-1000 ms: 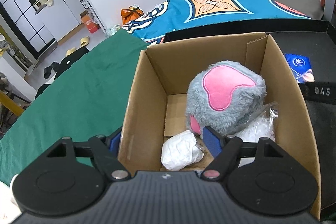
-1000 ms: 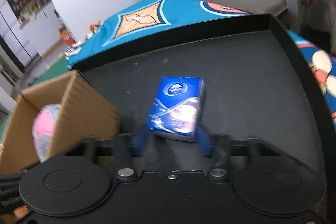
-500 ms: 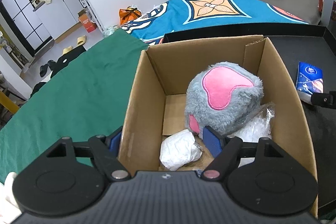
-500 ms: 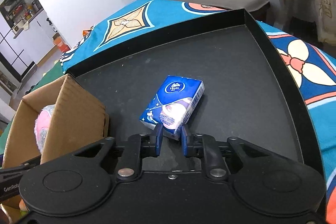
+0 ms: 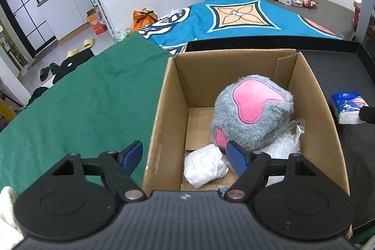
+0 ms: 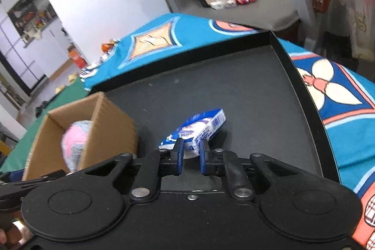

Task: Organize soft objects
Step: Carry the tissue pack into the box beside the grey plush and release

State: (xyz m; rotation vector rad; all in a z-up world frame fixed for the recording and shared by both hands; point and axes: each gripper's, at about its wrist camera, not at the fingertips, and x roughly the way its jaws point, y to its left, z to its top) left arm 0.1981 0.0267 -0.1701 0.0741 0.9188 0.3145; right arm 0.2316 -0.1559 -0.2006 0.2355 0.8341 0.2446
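Right tongs (image 6: 189,152): nearly closed, pads pinching the near white end of a blue-and-white soft tissue pack (image 6: 196,128), which looks lifted off the black tray surface (image 6: 246,90), though contact at its far end cannot be ruled out. Pack's long axis running away from the tongs, up and to the right, far end tilted. Open brown cardboard box (image 6: 110,123) just beside, to the left of the pack and slightly nearer the camera; hence a leftward carry over the box wall as the likely coming move.

Left tongs (image 5: 184,157): wide open, holding nothing, straddling the box's left wall, one pad outside over the green cloth (image 5: 82,104), the other inside. Already within the box (image 5: 311,90): grey-and-pink plush toy (image 5: 253,109), crumpled white paper wad (image 5: 204,166), clear plastic wrap (image 5: 286,144). Seen from the left, pack (image 5: 346,107) outside the right wall. Right hand plainly nearer, already gripping.
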